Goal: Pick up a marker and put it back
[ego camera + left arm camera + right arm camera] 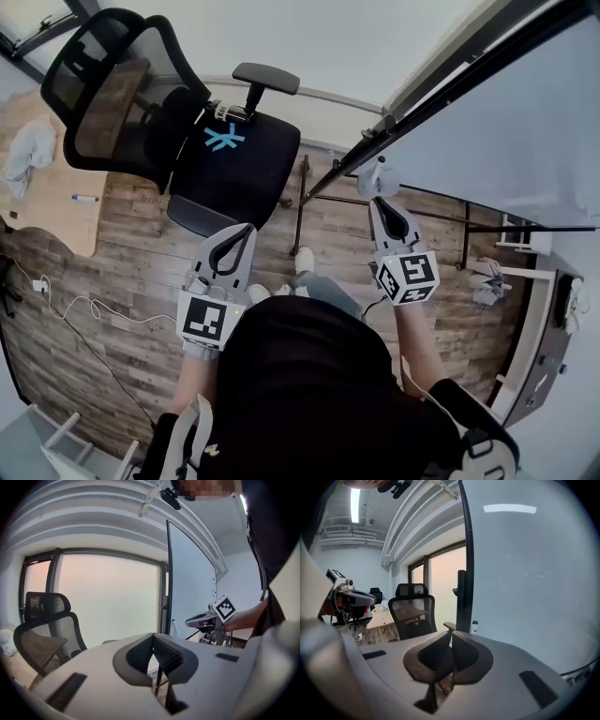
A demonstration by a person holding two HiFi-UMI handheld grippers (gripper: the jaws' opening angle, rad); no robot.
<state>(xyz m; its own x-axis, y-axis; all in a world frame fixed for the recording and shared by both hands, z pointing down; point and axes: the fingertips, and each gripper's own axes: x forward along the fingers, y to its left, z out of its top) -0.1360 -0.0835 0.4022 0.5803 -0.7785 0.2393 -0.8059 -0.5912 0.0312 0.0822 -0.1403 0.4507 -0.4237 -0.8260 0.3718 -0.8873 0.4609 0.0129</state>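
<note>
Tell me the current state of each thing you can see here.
left hand-held gripper: shut, empty
right hand-held gripper: shut, empty
marker: lying on the desk, untouched
office chair: upright, unoccupied
whiteboard: upright, blank where visible

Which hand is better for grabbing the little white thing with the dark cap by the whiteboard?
Right, probably. The right tongs point at the white capped thing, close ahead beside the whiteboard. The left tongs face the chair, farther off. Both are shut, so opening comes first.
</note>
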